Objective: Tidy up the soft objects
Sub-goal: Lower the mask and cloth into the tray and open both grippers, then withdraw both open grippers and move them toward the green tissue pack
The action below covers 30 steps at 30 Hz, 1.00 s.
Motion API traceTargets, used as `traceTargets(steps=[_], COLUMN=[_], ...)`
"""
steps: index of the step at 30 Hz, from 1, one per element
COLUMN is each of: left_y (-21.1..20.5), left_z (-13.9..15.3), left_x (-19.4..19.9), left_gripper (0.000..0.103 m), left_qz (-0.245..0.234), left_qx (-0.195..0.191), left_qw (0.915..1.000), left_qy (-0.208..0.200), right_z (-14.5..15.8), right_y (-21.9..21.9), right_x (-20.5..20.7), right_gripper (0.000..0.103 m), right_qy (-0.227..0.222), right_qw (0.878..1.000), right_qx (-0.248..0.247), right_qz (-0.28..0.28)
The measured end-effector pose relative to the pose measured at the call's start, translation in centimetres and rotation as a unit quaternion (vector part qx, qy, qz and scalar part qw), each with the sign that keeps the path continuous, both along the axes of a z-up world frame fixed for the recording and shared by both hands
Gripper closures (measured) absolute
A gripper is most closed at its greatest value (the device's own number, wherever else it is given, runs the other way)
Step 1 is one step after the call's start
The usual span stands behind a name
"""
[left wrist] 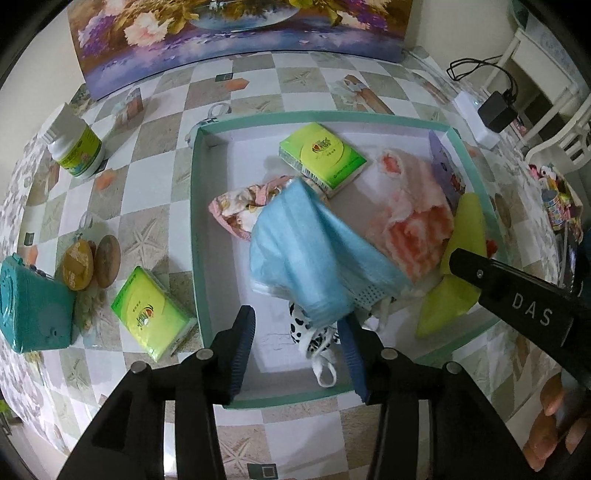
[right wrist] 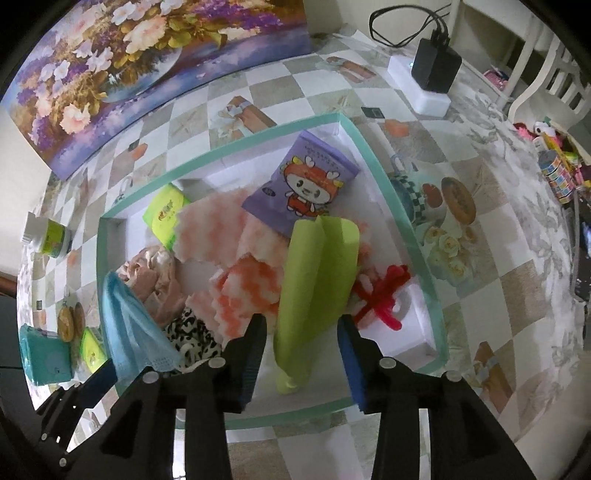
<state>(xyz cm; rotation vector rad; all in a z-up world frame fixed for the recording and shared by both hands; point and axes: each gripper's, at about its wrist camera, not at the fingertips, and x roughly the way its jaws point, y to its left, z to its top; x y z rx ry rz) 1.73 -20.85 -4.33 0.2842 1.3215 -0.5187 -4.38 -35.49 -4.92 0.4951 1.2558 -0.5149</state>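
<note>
A white tray with a green rim (left wrist: 195,206) (right wrist: 402,210) holds soft things. My left gripper (left wrist: 295,325) is open above the tray's near end; a blue face mask (left wrist: 299,251) hangs or falls just beyond its fingers, also seen in the right wrist view (right wrist: 129,325). My right gripper (right wrist: 301,332) is open over the tray, with a lime green cloth (right wrist: 314,280) (left wrist: 461,258) standing between its fingers. In the tray lie a pink-white cloth (right wrist: 218,236), a green tissue pack (left wrist: 325,155), a purple cartoon packet (right wrist: 303,184), a floral cloth (left wrist: 240,210), a spotted black-white cloth (right wrist: 192,336) and red pipe cleaners (right wrist: 384,291).
Left of the tray on the checked tablecloth lie a second green tissue pack (left wrist: 147,314), a teal box (left wrist: 33,299) and a white bottle with green label (left wrist: 74,147). A flower painting (left wrist: 236,33) leans at the back. A power strip with black adapter (right wrist: 432,74) sits at the right.
</note>
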Motion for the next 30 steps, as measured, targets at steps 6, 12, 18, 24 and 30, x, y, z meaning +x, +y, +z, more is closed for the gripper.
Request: traceTargets(steps=[6, 12, 18, 24, 30], left_y=[0.5, 2.0, 4.0, 6.6, 8.6], left_z=[1.2, 2.3, 2.8, 3.4, 4.7], left_x=[0.0, 0.7, 2.1, 3.4, 4.3], left_gripper=[0.033, 0.024, 0.010, 0.004, 0.002], left_qz=[0.008, 0.038, 0.087, 0.140, 0.165], left_qx=[-0.028, -0.057, -0.075, -0.086, -0.103], left_qw=[0.9996, 0.9976, 0.9934, 0.9864, 0.9807], left_qy=[0.008, 0.007, -0.001, -0.010, -0.024], right_z=[1.3, 2.1, 2.3, 2.9, 4.7], right_y=[0.3, 0.5, 0.4, 0.5, 1.2], right_x=[0.1, 0.1, 0.0, -0.1, -0.1], right_gripper=[0.035, 0.012, 0.000, 0.000, 0.000], right_qy=[-0.011, -0.023, -0.031, -0.037, -0.066], right_qw=[1.000, 0.999, 0.999, 0.998, 0.996], right_qx=[-0.018, -0.030, -0.033, -0.040, -0.051], right_qz=[0.002, 0.000, -0.011, -0.013, -0.008])
